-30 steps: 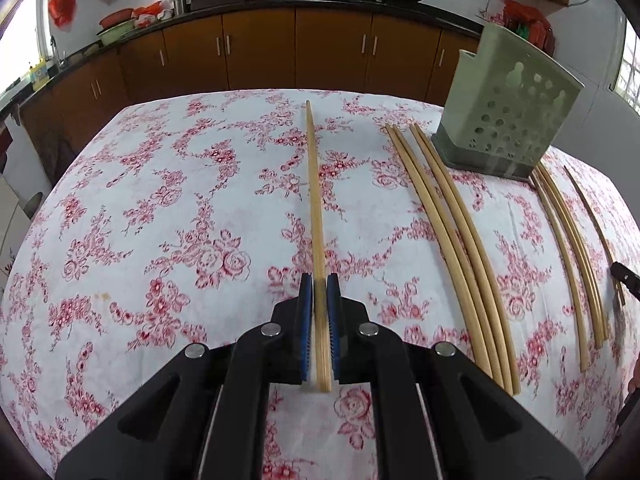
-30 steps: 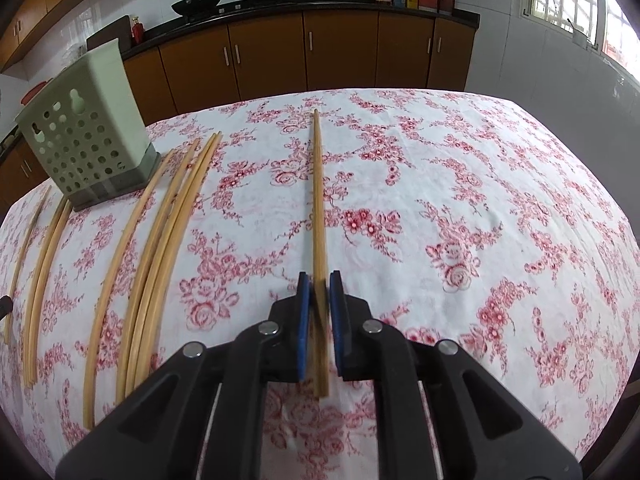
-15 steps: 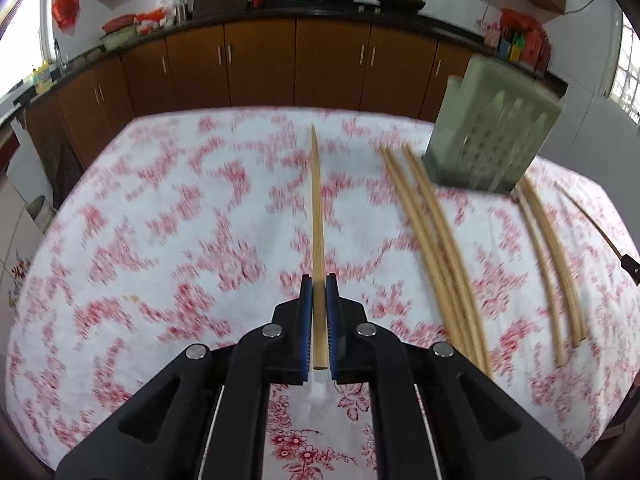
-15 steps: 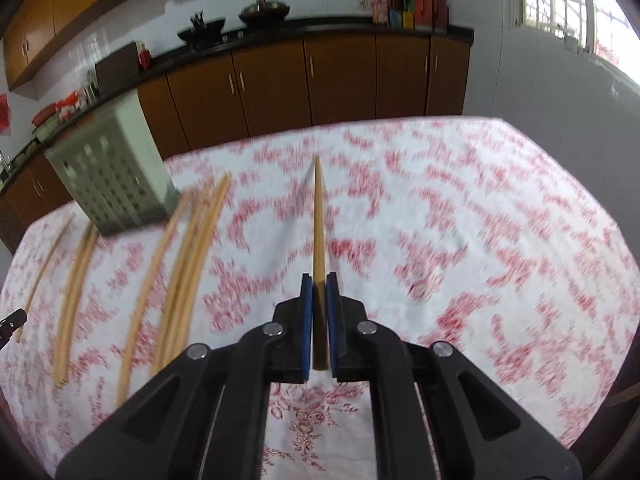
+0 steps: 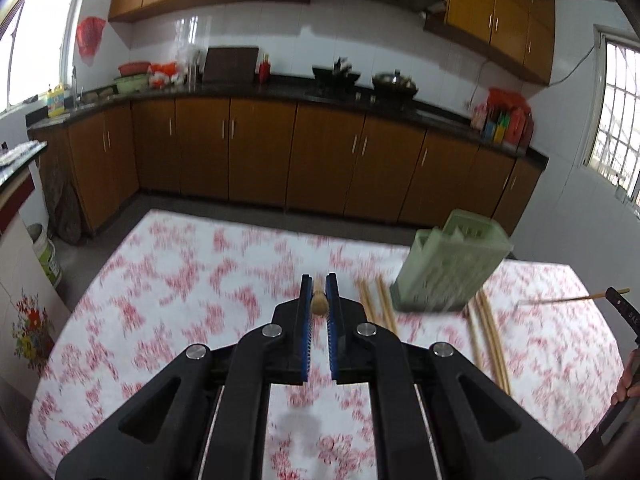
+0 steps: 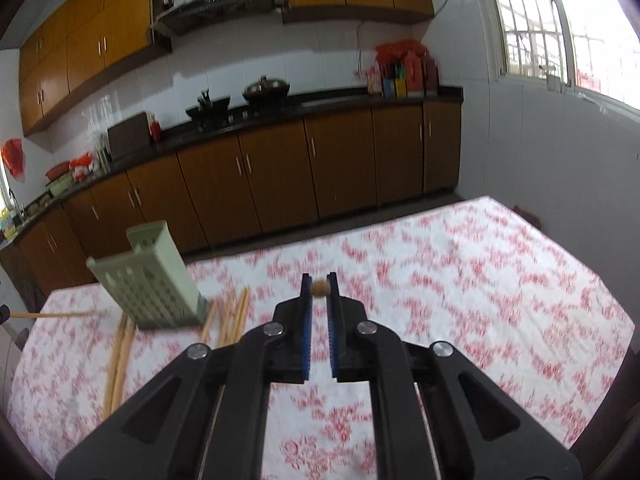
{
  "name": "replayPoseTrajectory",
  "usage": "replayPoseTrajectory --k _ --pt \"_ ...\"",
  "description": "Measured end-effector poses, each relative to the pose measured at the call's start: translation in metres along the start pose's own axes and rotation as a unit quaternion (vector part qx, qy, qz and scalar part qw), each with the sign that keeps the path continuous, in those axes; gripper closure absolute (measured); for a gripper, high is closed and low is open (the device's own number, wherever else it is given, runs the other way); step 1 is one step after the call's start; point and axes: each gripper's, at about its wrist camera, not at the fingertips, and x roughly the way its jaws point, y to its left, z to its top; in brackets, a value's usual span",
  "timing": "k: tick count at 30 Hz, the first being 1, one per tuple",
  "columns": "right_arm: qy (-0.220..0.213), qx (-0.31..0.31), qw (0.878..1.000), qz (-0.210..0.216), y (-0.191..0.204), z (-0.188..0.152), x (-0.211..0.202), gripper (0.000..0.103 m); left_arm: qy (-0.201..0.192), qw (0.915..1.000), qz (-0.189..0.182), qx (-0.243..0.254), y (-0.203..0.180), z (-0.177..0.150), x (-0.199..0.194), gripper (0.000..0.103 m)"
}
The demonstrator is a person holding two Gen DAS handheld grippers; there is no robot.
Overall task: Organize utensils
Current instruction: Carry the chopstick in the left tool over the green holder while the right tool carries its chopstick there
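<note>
holder (image 5: 448, 268) on table (image 5: 168, 280), chopsticks (image 5: 486, 332) lying beside it

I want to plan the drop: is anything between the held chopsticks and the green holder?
Nothing visible. Each gripper is shut on a chopstick above the tablecloth; only open air lies toward the green holder.

Brown cabinets (image 5: 256, 148) under black counter (image 6: 328, 102), white tiled walls (image 5: 304, 36), bright windows (image 6: 560, 20).
</note>
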Motion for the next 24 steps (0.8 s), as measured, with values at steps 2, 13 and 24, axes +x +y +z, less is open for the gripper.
replayPoseTrajectory --k 2,13,24 --pt "-0.013 0.000 1.000 -0.001 0.001 0.009 -0.002 0.095 -0.009 1.0000 -0.001 0.001 0.000 0.007 -0.003 0.096" --pt "-0.054 -0.014 0.998 0.025 0.019 0.060 -0.011 0.095 -0.044 0.9989 0.001 0.015 -0.010 0.050 -0.011 0.096" --pt "-0.121 -0.005 0.983 0.137 0.065 0.143 -0.051 0.095 -0.106 0.9914 -0.073 0.025 -0.063 0.133 -0.054 0.096"
